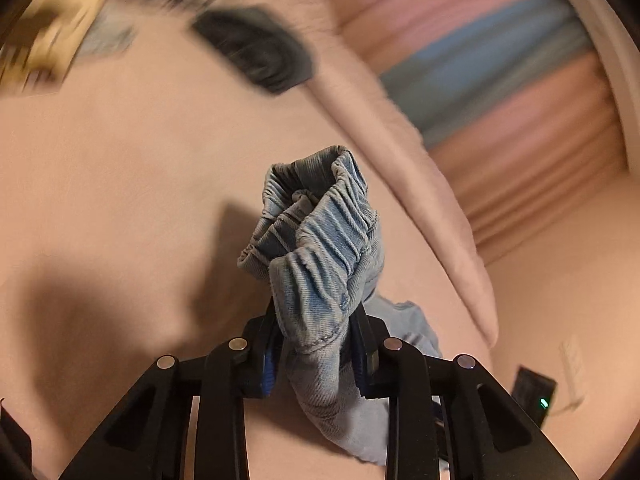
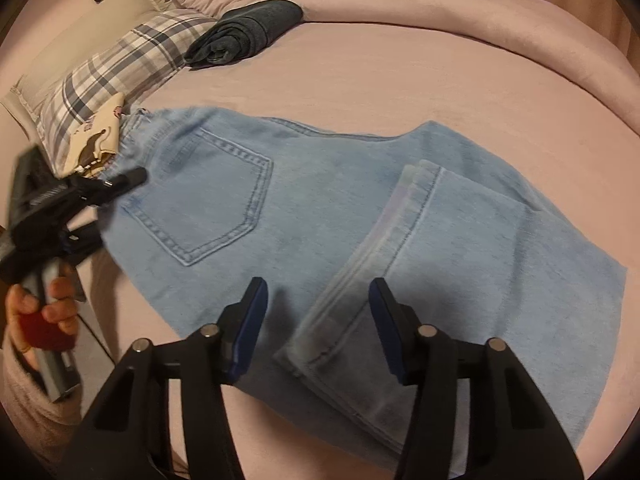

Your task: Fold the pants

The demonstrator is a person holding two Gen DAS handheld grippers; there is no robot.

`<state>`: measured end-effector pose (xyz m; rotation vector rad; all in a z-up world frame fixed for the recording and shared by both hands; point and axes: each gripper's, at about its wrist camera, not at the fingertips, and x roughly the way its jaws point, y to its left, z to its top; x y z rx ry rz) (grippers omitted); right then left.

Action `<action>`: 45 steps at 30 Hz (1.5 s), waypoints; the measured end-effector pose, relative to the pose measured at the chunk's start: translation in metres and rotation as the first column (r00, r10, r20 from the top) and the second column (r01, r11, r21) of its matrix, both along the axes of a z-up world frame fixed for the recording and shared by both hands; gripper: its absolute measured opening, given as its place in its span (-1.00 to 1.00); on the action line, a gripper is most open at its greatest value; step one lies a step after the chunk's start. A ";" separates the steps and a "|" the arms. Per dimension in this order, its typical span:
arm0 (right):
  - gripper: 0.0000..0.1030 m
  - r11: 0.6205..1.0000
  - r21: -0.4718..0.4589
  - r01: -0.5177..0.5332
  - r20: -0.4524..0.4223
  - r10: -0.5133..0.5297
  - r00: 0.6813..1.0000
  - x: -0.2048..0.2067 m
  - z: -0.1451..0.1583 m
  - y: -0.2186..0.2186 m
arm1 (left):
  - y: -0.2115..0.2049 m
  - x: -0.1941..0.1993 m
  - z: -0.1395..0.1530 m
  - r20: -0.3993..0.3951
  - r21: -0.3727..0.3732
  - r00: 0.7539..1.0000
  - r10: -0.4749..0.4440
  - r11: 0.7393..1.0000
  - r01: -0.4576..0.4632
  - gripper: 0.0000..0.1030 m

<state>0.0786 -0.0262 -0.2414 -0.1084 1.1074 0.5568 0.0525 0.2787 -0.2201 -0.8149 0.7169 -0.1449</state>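
Light blue denim pants lie on the pink bed sheet, back pocket up, with a leg hem folded over on the right. My left gripper is shut on the bunched elastic waistband and lifts it off the bed; it also shows at the left edge of the right wrist view, at the waist end. My right gripper is open and empty, hovering just above the folded leg near the front edge of the pants.
A folded dark garment lies at the back of the bed. A plaid pillow and a patterned cloth sit at the left. A rolled pink blanket runs along the far side. Striped curtains hang beyond.
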 end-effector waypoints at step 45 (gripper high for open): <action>-0.19 0.710 0.513 0.482 -0.558 -0.150 0.816 0.037 -0.030 -0.130 | -0.131 -0.019 0.041 -0.040 0.264 0.899 -0.437 0.863 0.431 -0.05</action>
